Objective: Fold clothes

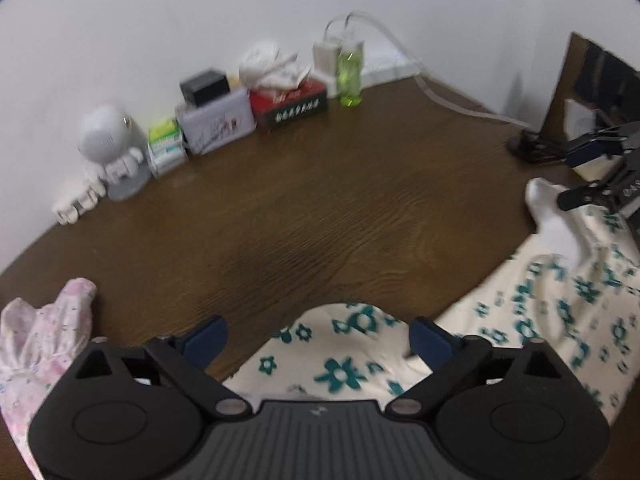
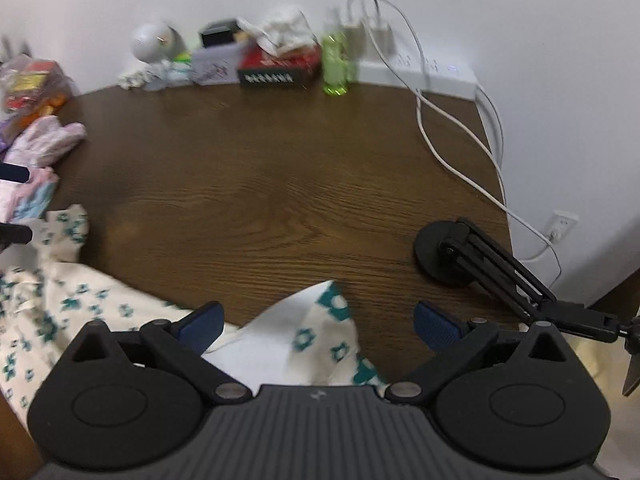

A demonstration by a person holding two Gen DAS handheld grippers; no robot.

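Both tongs spread wide, nothing gripped: left tongs [image 1: 318, 338] hang over one rounded end of the cream cotton garment with teal flower print [image 1: 552, 300], right tongs [image 2: 318, 328] over a peaked corner of it where the plain white inside is turned up; blue pads clear of the cloth on both sides. The garment lies loose and rumpled across the near edge of the dark brown wood-grain bench [image 1: 320, 200], so my read is they're between grips, not mid-fold. Middle of the bench is bare, likely kept as folding room. Clutter is lined up along the far wall, out of the way: white astronaut figurine [image 1: 110, 152], red tissue box [image 1: 290, 102], green clear bottle [image 1: 350, 74]. Pink floral garment [image 1: 44, 340] bunched at the left edge, apart from the teal one, probably waiting its turn. Black stand base [image 2: 440, 254] sits near the right tongs: snag risk.
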